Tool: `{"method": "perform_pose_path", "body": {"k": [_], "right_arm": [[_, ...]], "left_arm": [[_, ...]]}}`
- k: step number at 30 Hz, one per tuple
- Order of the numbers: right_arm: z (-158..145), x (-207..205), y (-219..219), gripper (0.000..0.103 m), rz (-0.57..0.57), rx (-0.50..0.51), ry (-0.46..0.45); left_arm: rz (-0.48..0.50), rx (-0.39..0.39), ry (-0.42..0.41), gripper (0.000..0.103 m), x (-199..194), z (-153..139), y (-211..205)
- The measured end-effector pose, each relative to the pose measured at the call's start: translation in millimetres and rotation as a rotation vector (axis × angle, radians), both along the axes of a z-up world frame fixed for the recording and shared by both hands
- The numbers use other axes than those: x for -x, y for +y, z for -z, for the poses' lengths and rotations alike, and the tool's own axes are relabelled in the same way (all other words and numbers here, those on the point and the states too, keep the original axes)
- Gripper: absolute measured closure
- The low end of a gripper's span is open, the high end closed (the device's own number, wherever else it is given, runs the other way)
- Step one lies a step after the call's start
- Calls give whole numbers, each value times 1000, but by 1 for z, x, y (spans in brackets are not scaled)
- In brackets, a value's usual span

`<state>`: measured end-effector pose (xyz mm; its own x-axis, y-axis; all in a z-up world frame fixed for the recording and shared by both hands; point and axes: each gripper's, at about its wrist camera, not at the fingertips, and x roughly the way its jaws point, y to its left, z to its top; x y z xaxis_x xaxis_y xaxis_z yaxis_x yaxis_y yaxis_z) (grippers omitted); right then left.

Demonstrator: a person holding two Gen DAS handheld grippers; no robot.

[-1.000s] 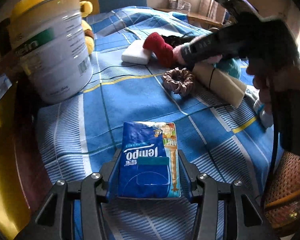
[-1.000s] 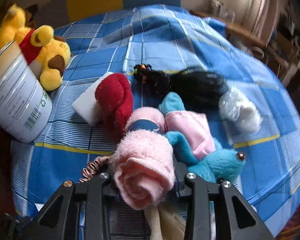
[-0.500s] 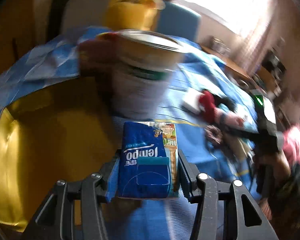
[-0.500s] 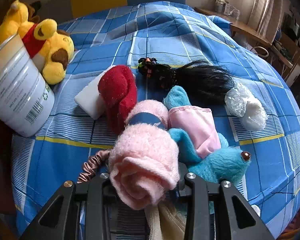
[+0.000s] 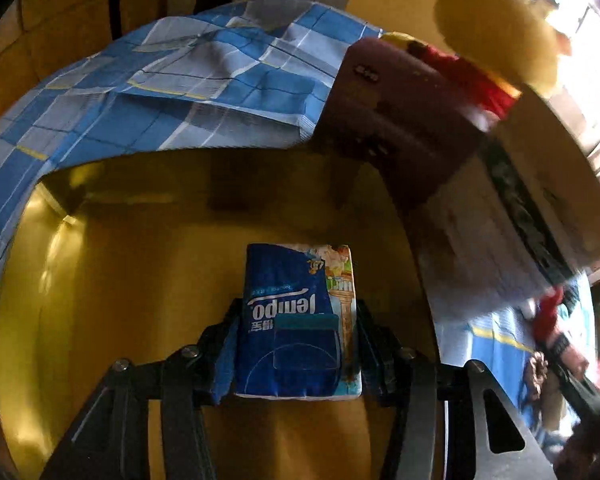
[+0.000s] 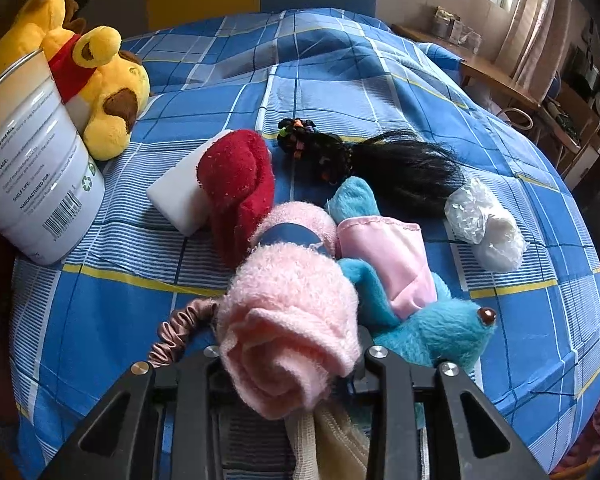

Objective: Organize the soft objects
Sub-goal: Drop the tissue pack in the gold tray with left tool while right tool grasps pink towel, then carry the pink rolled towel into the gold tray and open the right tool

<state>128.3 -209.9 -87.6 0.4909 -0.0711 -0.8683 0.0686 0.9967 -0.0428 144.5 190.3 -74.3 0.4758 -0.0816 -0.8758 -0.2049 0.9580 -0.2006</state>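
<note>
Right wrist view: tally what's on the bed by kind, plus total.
Plush toys: 2 – yellow bear, blue plush
Rolled towels: 2 – pink towel in the right gripper, red towel
Hair items: 2 – scrunchie, black hairpiece
Other: 3 – tin can, white block, plastic bundle
Total: 9

The right tongs (image 6: 292,354) are clamping a rolled pink towel (image 6: 290,308) over a bed covered in a blue plaid sheet (image 6: 340,64). A blue plush toy (image 6: 432,328) in a pink garment is lying beside it, with a red sock (image 6: 236,184) overlapping a white sponge (image 6: 180,196), a black hairpiece (image 6: 380,160), a Winnie-the-Pooh plush (image 6: 96,80) and a white tin can (image 6: 32,168) nearby.
</note>
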Motion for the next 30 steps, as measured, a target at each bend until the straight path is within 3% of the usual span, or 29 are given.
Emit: {"method": "perform_pose_path", "body": {"k": [7, 12, 19, 24, 30], "right_arm": [[-1, 1, 1, 72, -7, 1, -10], [-11, 5, -3, 73, 3, -56, -52], [-49, 5, -3, 74, 21, -161, -136], [-92, -29, 2, 74, 21, -176, -171], [-149, -115, 30, 74, 33, -118, -182]], "left_arm": [[9, -14, -37, 29, -8, -3, 0], [25, -27, -59, 28, 26, -15, 0], [86, -71, -124, 28, 82, -32, -4], [112, -58, -152, 28, 98, -38, -1], [119, -45, -189, 28, 115, -48, 5]]}}
